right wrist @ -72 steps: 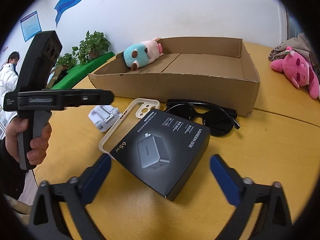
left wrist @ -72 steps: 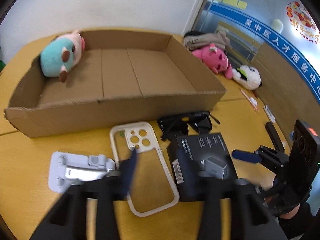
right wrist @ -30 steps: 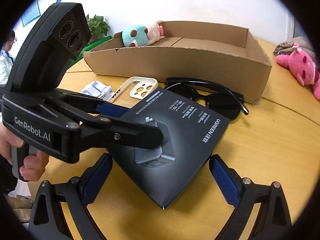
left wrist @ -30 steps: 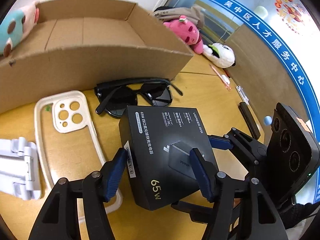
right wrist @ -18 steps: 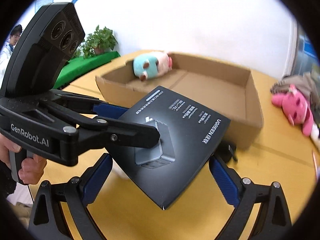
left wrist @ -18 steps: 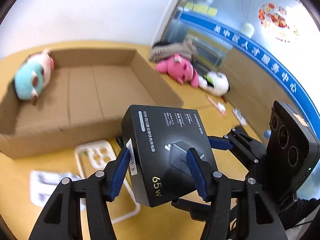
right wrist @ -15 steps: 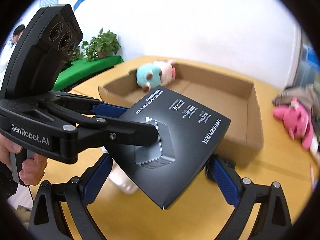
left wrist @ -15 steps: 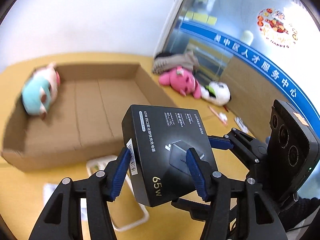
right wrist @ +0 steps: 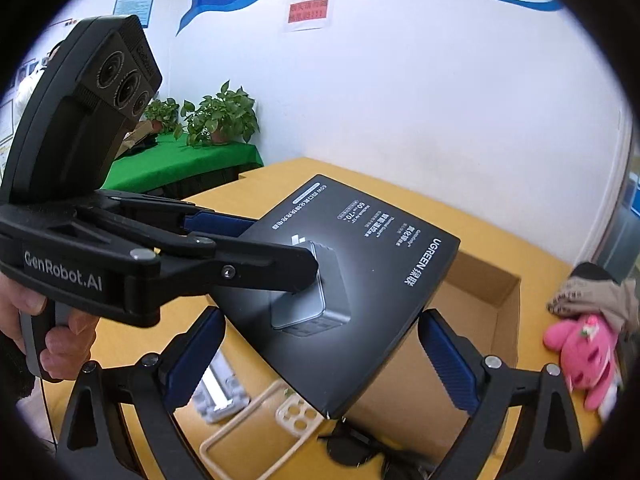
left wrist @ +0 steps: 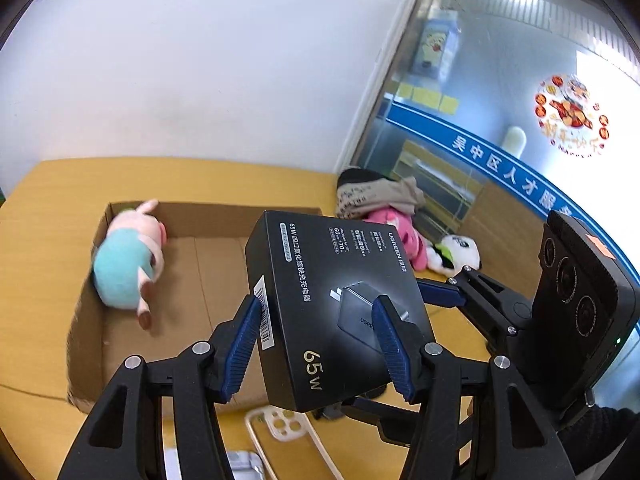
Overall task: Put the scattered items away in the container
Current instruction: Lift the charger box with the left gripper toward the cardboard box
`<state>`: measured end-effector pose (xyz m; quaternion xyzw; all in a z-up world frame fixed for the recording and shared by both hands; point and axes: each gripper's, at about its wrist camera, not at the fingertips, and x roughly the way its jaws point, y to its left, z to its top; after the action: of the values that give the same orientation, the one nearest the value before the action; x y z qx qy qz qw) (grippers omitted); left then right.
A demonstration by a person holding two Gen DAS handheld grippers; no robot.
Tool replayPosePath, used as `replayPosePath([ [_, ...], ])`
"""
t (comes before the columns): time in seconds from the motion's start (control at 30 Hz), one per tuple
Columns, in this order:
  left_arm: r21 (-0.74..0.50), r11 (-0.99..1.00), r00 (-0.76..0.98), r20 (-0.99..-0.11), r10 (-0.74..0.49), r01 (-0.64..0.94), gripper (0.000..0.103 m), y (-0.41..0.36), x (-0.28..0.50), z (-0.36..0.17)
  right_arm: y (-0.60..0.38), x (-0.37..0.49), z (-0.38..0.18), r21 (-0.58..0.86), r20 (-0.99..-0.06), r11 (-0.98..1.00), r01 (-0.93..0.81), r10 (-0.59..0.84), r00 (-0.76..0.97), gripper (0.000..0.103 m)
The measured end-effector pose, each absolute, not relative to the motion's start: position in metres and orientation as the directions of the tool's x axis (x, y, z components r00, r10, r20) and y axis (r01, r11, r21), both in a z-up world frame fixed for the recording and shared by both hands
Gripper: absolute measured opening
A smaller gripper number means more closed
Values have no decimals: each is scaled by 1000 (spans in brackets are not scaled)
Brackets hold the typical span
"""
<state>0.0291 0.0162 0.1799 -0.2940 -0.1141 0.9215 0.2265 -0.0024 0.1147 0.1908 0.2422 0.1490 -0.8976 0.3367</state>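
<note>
Parts of many things are hidden. The black charger box (left wrist: 340,308) is up in the air and covers the near right part of the cardboard box (left wrist: 192,216), so that side cannot be seen in the left wrist view. In the right wrist view only the far right corner of the cardboard box (right wrist: 496,304) shows. The phone case (left wrist: 280,432) is cut off by the fingers and the bottom edge. The white stand (right wrist: 220,396) is blurry and partly hidden. The sunglasses (right wrist: 360,448) peek out under the charger box, and only a dark bit can be made out.

The left gripper (left wrist: 316,344) pinches the charger box. Its blue fingers (left wrist: 240,344) press on both side edges of the box. The box is tilted, and it hangs over the cardboard box, well above the yellow surface (left wrist: 36,240).

The right gripper (right wrist: 320,360) has its fingers (right wrist: 448,364) spread wide. They sit on either side of the charger box (right wrist: 352,280), but I cannot tell if they touch it.

A pink and teal plush pig (left wrist: 128,264) lies inside the cardboard box at its left end. A pink plush toy (left wrist: 404,236), a panda plush (left wrist: 460,256) and a bundle of cloth (left wrist: 376,196) lie on the surface past the right end of the cardboard box.
</note>
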Motion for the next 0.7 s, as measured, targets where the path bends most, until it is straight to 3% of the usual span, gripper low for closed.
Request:
replayPosePath([
  [0.53,-274,-889,-778,-435,454,-366,61,0,-63,253,94,-102,261,-110,-506,-712,693,-560,-656,97],
  [0.7,-302,-884,-790,-409,458,-356,61,-7,-93,264,88,-133,277,-141,-505,-699,701,-558,-658,97],
])
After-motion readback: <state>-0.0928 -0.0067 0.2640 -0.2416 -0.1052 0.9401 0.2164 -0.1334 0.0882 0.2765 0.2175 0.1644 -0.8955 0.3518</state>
